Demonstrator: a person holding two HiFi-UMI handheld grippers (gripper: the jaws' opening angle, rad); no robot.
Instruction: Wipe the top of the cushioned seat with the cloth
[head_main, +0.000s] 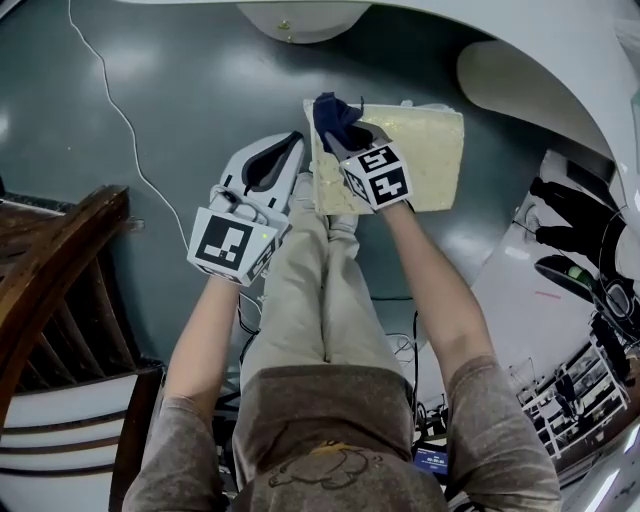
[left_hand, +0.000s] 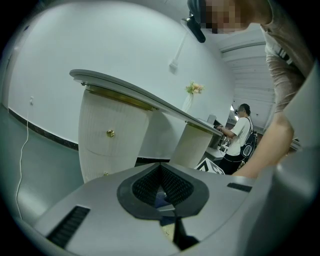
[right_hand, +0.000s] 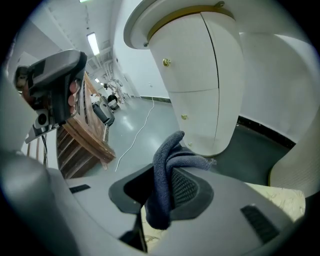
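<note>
Noted dark blue terry cloth (right_hand: 167, 170) pinched mid-length between the closed jaws of the right gripper (head_main: 350, 140), held over the far left corner of the cream square cushioned seat (head_main: 420, 155). Contact with the cushion not confirmable. Found left gripper (head_main: 288, 150) with jaws together on nothing, hovering just beside the seat's left edge and apart from it.

Risks, as judged:
- Slip of the cloth out of the pinch under drag, owing to a narrow bite on a thick bunch.
- Scraping of the cushion by the hard jaw tips, owing to little fabric below them.
- Missed strips, owing to a bunched, small wiping face.
- Run-off past the left edge, given a start at the corner.
- Shifting of the seat on the grey floor (head_main: 180, 90), with nothing steadying it.

Orientation: cloth gathered into a thick rope, long axis crossing the jaws roughly upright. One end standing above them, the other hanging toward the seat.
</note>
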